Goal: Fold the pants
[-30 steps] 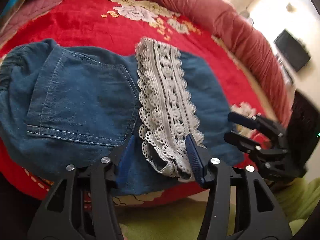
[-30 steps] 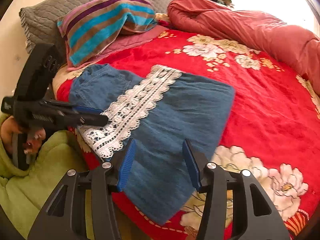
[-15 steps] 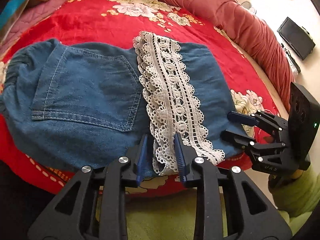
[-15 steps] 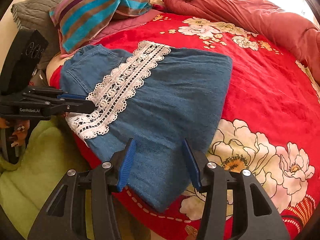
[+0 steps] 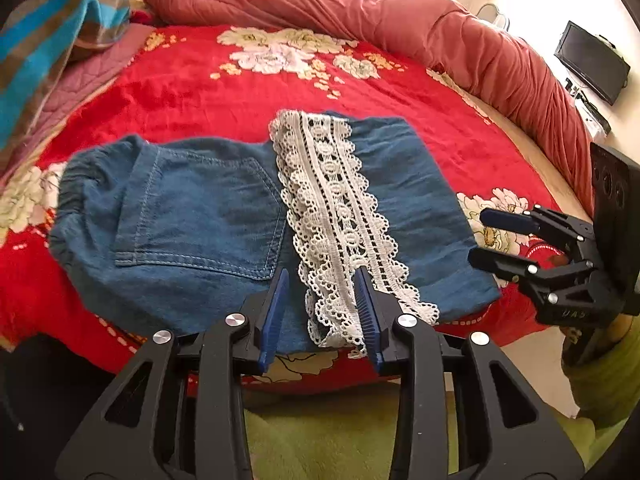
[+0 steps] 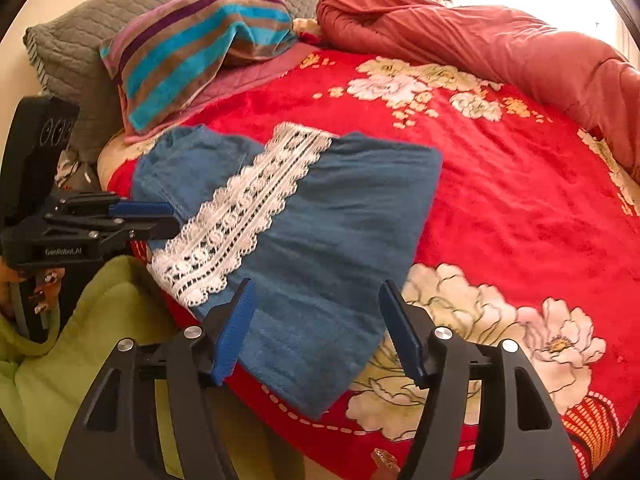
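Blue denim pants (image 5: 200,216) lie folded on the red floral bedspread (image 5: 192,80), a back pocket facing up on the left and a white lace band (image 5: 340,216) running across the middle. The pants also show in the right wrist view (image 6: 332,232), with the lace band (image 6: 236,216) on their left part. My left gripper (image 5: 322,280) is open and empty, hovering over the near end of the lace; it shows from the side in the right wrist view (image 6: 168,220). My right gripper (image 6: 316,292) is open and empty above the near denim edge; it shows in the left wrist view (image 5: 488,236) to the right of the pants.
A rolled reddish duvet (image 6: 500,40) lies along the far side of the bed. A striped towel (image 6: 192,48) rests on grey pillows (image 6: 72,56) at the head. A dark screen (image 5: 592,62) hangs on the wall at right. Green fabric (image 6: 80,340) lies below the bed's near edge.
My left gripper closed partway over the lace half a second ago and has opened again, pulling back from the pants. My right gripper has also drawn back and stays open.
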Available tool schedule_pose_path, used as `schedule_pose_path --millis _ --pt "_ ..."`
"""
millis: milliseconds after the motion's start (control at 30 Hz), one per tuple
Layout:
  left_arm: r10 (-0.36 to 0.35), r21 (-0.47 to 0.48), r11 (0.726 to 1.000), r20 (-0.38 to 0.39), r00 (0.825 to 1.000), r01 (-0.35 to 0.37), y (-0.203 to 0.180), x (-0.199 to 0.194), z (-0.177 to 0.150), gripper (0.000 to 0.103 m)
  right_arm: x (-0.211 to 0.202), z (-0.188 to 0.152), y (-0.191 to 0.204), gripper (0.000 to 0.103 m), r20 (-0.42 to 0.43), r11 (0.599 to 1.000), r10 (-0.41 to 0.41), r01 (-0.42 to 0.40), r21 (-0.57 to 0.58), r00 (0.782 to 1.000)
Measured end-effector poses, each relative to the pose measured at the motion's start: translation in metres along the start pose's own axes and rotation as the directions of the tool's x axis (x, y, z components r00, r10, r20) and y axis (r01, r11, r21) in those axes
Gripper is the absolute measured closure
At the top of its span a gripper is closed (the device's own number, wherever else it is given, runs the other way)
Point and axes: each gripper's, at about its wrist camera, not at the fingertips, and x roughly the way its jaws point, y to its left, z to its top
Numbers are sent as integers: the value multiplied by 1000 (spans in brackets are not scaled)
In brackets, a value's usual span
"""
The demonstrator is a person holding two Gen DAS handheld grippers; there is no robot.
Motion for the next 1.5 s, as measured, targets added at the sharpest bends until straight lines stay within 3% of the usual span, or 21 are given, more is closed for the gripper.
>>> schedule_pose_path --millis 200,367,500,533,667,767,900,1067,1167,1267,1333,1500 --pt "18 17 1000 30 999 -18 -5 -12 0 67 -9 9 -2 36 32 1000 -19 19 -4 999" --pt "22 20 1000 47 999 -23 -7 -19 0 54 -15 18 -4 31 61 1000 -31 31 0 998" --pt "20 32 999 52 998 -22 -9 -22 -1 53 -13 31 -6 31 72 1000 -27 26 12 997" --pt "15 41 999 49 999 -17 -11 -21 -2 54 -12 34 -6 31 72 1000 -24 23 14 997" --pt "-7 86 996 27 1000 4 -22 -16 -6 83 6 53 -2 32 44 1000 -6 6 -3 999" --pt "-13 98 995 -16 1000 14 -24 -4 -10 87 27 67 10 47 8 998 15 -14 -55 1000" --pt "-15 57 998 -82 997 19 -13 14 -13 87 75 88 25 52 -51 993 15 -21 -119 999" --pt "-39 3 999 -103 994 39 1 23 -15 79 131 102 13 58 -146 994 -71 58 -92 987" --pt "-56 -11 998 -98 994 55 6 22 -15 79 144 103 5 58 -159 997 -61 52 -59 985" --pt "-65 -25 998 -72 995 63 10 15 -14 78 133 106 7 55 -142 998 -51 43 -55 989" --pt "-54 -34 998 -43 998 53 13 6 -12 76 119 113 8 55 -110 999 2 -5 -35 994" --pt "-22 -97 995 41 999 26 38 -22 -8 53 87 136 31 42 -21 993 79 -80 -85 997"
